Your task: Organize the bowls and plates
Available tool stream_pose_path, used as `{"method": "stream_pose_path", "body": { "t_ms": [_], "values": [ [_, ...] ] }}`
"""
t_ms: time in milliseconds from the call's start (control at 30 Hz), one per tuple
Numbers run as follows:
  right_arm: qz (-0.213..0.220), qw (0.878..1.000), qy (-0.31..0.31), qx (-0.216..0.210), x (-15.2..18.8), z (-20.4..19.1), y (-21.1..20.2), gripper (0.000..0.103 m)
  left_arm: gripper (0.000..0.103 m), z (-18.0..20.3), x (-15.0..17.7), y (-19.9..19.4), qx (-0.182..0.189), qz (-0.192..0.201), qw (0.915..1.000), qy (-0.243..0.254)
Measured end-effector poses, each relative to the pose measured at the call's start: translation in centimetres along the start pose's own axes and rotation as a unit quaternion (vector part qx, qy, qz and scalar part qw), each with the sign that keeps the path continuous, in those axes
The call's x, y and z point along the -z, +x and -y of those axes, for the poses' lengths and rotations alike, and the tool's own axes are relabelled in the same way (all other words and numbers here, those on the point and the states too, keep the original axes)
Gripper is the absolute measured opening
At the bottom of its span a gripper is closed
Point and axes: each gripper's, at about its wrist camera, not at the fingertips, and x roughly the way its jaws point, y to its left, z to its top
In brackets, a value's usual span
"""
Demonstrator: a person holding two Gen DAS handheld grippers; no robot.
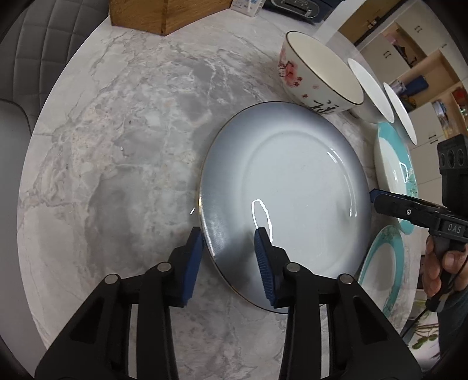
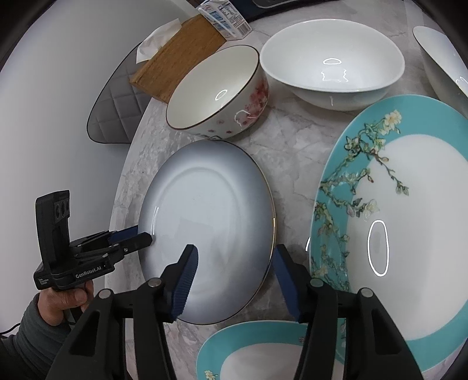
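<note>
A grey-shaded plate [image 1: 292, 190] [image 2: 210, 222] with a thin dark rim lies flat on the marble table [image 1: 117, 146]. My left gripper [image 1: 229, 242] [image 2: 137, 235] points steeply down over its near-left rim. One blue pad is outside the edge and the other is over the plate, with a gap still showing. My right gripper [image 2: 234, 263] [image 1: 376, 198] straddles the opposite rim, jaws wider, its outer pad clear of the edge. A floral bowl [image 1: 316, 76] [image 2: 216, 90] stands just behind the plate.
Two white bowls [image 2: 330, 61] [image 2: 441, 58] stand at the back. A large teal blossom plate [image 2: 409, 233] and a smaller teal plate [image 2: 248, 350] lie right of the grey one. A wooden box [image 2: 181, 55], a carton [image 2: 225, 17] and a quilted chair [image 1: 35, 52] border the table.
</note>
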Motion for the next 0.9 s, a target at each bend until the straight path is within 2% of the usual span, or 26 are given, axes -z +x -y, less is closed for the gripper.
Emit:
{"method": "stream_pose_path", "body": {
  "t_ms": [100, 200, 400, 467, 567, 833, 900],
  "values": [
    [-0.005, 1.0, 0.008, 0.001, 0.0, 0.0, 0.5, 0.056, 0.032, -0.4, -0.2, 0.2, 0.007, 0.002, 0.9999, -0.013],
    [-0.003, 1.0, -0.017, 0.017, 0.0, -0.6, 0.8, 0.057, 0.032, 0.0, -0.4, 0.5, 0.007, 0.0, 1.0, -0.004],
    [-0.012, 0.999, -0.015, 0.03, -0.3, -0.9, 1.0, 0.056, 0.032, 0.8, -0.5, 0.9, -0.006, -0.006, 0.9999, 0.009],
    [-0.023, 0.998, -0.025, 0.053, -0.3, -1.4, 1.4, 0.051, 0.031, 1.4, -0.2, 1.0, -0.014, -0.008, 0.9998, 0.014],
    [-0.042, 0.994, -0.026, 0.099, -0.6, -1.7, 2.1, 0.031, 0.031, 1.7, -0.4, 1.2, -0.017, -0.009, 0.9998, 0.012],
    [-0.052, 0.994, 0.014, 0.094, -1.4, -0.8, 1.7, 0.024, 0.029, 2.3, -0.3, 1.3, -0.01, -0.004, 0.9999, 0.01],
    [-0.047, 0.995, 0.028, 0.083, -1.2, -0.2, 1.4, 0.023, 0.027, 1.2, -0.1, 1.0, -0.004, 0.0, 1.0, 0.005]
  ]
}}
